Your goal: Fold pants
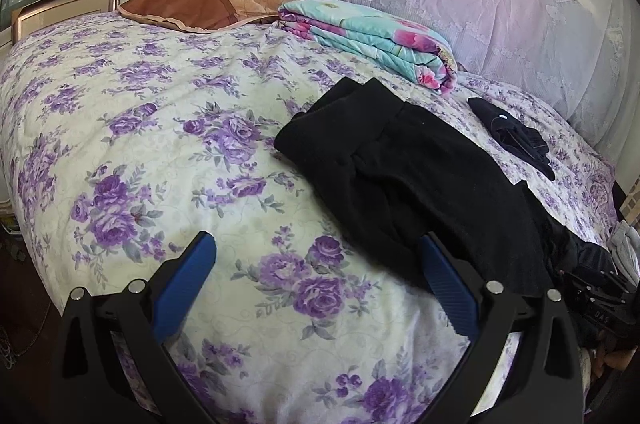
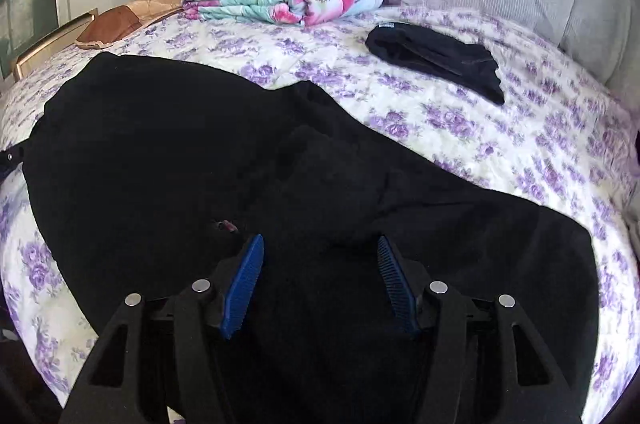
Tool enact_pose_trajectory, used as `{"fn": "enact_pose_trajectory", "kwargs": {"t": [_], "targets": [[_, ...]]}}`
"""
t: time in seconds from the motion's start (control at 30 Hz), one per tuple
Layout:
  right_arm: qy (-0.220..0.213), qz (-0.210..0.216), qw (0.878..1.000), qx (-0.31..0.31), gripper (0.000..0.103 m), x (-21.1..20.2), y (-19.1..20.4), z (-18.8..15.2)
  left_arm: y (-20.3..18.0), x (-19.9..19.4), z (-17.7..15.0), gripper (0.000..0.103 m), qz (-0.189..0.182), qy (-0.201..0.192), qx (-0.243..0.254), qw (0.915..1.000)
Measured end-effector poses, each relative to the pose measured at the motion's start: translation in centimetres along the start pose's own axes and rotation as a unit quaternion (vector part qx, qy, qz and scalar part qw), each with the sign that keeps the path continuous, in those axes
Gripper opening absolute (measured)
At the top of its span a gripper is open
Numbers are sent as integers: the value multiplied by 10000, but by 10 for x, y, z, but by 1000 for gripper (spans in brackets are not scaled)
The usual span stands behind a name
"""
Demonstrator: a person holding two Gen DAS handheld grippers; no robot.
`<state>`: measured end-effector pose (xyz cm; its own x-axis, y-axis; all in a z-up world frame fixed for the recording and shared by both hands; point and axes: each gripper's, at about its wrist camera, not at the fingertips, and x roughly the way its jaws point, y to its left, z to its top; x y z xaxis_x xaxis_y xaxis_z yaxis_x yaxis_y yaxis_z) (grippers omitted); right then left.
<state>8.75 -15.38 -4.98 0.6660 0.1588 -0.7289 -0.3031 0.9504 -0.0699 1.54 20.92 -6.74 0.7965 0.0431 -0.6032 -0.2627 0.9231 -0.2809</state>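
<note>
Pants [image 2: 240, 151], black and soft, lie spread on a bed with a purple-flowered bedspread [image 1: 140, 143]. In the right wrist view the right gripper [image 2: 320, 276] hovers low over the near part of the dark cloth; its two blue-padded fingers [image 2: 244, 288] stand apart, with cloth below and between them but not pinched. In the left wrist view the left gripper [image 1: 318, 276] has its fingers [image 1: 188, 288] spread wide over bare bedspread, empty, with its right finger just at the near edge of the pants.

Judging by this, a fold has just been laid and the next grab is being lined up. To do it well, each gripper should take a clean edge or corner, pinch all layers together, lift both ends evenly and lay them flat, smoothing the lumpy creases in the middle.

Seen from the left, the long axis of the pants runs from far left to near right, one end toward a folded floral blanket [image 1: 372, 39], the other trailing off the near right side of the bed. A smaller dark garment [image 2: 436, 59] lies apart, further right.
</note>
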Motion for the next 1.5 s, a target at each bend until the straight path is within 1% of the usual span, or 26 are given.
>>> {"fn": "enact_pose_trajectory", "kwargs": {"t": [0.03,0.07,0.17,0.2,0.23,0.27,0.3,0.33,0.43,0.47,0.5,0.53,0.6,0.63,0.7,0.87,0.93,1.03,1.1,1.23,1.33,1.37,1.4,1.43,1.47,1.5], "targets": [[-7,104,9999,113,59,-3,-5,2,0,0,0,98,9,4,14,10000],[-139,162,9995,253,59,-11,-11,5,0,0,0,98,12,8,18,10000],[-611,99,9974,381,60,-30,-11,13,0,0,1,98,-28,28,-17,10000],[-634,58,9974,347,65,-27,-9,14,1,-1,2,98,-50,50,-53,10000],[-547,19,9982,260,69,-20,-6,16,2,-1,3,98,-83,77,-100,9999],[-372,11,9992,173,70,-9,-3,17,4,-2,4,98,-141,109,-176,9997],[14,41,10000,72,70,8,1,14,6,-3,6,98,-209,145,-248,9994],[203,86,9997,51,71,20,3,9,8,-3,8,98,-265,177,-300,9990],[-49,213,9993,292,72,7,-3,10,16,-3,14,98,-481,344,-546,9968],[-293,338,9978,480,72,-3,-8,10,17,-3,17,98,-546,412,-629,9957],[-704,514,9938,695,73,-20,-16,7,19,-1,20,98,-606,488,-708,9944],[-957,591,9907,771,79,-31,-20,4,20,1,23,98,-648,554,-757,9935],[-1330,450,9864,850,87,-50,-29,-4,20,8,31,98,-765,683,-819,9913],[-1407,371,9854,889,88,-53,-35,-6,20,14,35,98,-798,741,-850,9904],[-1437,294,9833,1079,88,-59,-49,-14,20,25,42,98,-828,851,-926,9886],[-1364,257,9736,1815,88,-64,-95,-35,16,48,62,98,-1182,999,-1137,9814],[-1367,258,9665,2156,88,-66,-111,-45,12,60,67,98,-1178,1093,-1153,9802],[-1411,383,9523,2678,88,-70,-134,-57,3,69,70,98,-1034,1178,-1061,9819],[-1496,410,9466,2825,88,-69,-143,-64,-2,69,68,98,-1042,1173,-1020,9823],[-1615,324,9433,2881,88,-69,-153,-70,-7,65,62,98,-1098,1122,-1014,9824],[-1627,334,9411,2946,88,-69,-156,-74,-10,65,64,97,-1376,1076,-1301,9760],[-1629,330,9405,2962,88,-67,-156,-76,-11,67,65,93,-1412,1036,-1420,9743],[-1612,342,9400,2987,89,-66,-157,-78,-12,68,66,72,-1329,990,-1500,9747],[-1582,364,9395,3015,89,-65,-157,-79,-11,71,66,58,-1295,990,-1547,9744],[-1544,402,9389,3051,89,-63,-158,-81,-9,75,65,46,-1346,1025,-1665,9714],[-1525,439,9378,3087,89,-62,-159,-82,-4,77,63,36,-1516,1030,-1833,9658]]}}
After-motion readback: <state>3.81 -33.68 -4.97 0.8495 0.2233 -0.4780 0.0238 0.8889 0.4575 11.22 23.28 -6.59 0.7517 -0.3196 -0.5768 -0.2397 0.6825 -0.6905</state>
